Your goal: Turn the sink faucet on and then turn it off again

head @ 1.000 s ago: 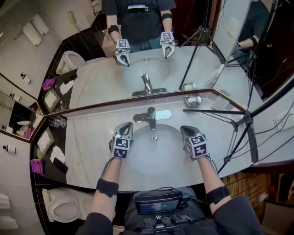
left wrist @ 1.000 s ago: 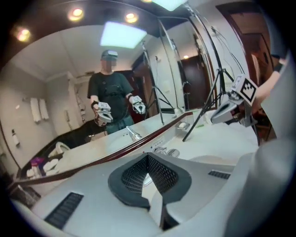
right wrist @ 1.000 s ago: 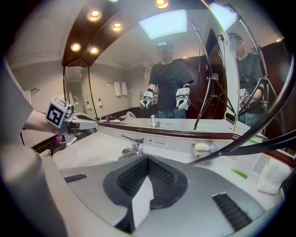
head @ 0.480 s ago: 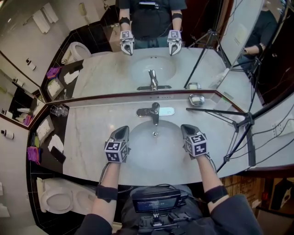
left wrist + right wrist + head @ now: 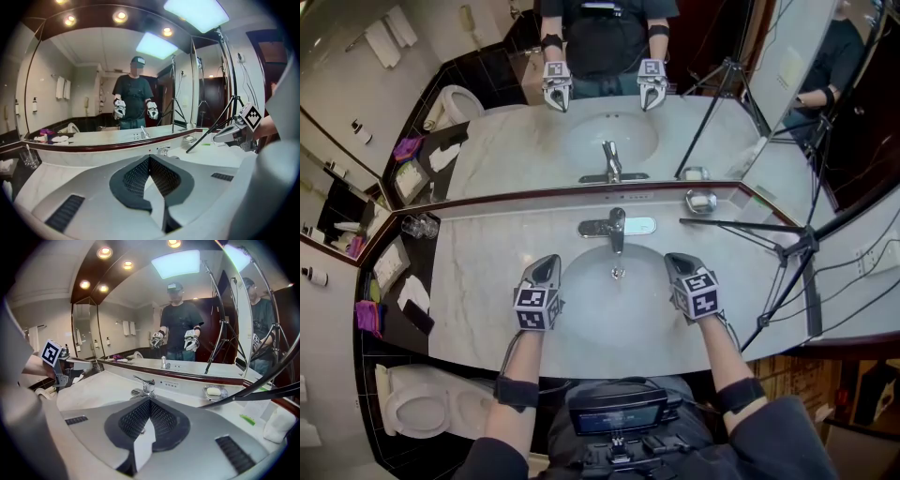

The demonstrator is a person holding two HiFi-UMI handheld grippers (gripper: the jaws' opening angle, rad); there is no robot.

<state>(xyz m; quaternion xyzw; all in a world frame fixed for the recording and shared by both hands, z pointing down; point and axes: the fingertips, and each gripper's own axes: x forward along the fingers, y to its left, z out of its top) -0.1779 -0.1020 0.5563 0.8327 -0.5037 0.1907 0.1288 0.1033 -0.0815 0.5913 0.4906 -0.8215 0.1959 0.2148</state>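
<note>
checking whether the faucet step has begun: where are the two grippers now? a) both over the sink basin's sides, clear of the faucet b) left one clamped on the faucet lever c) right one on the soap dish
a: the head view shows the left gripper and right gripper at either side of the sink basin, jaws shut and empty, short of the faucet.

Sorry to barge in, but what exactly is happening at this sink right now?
A person stands at a marble vanity with a gripper in each hand. The left gripper and right gripper hang over the sink basin, one to either side, both with jaws shut and nothing between them. Neither touches the faucet, which sits behind the basin between them, and I can see no water running.
</note>
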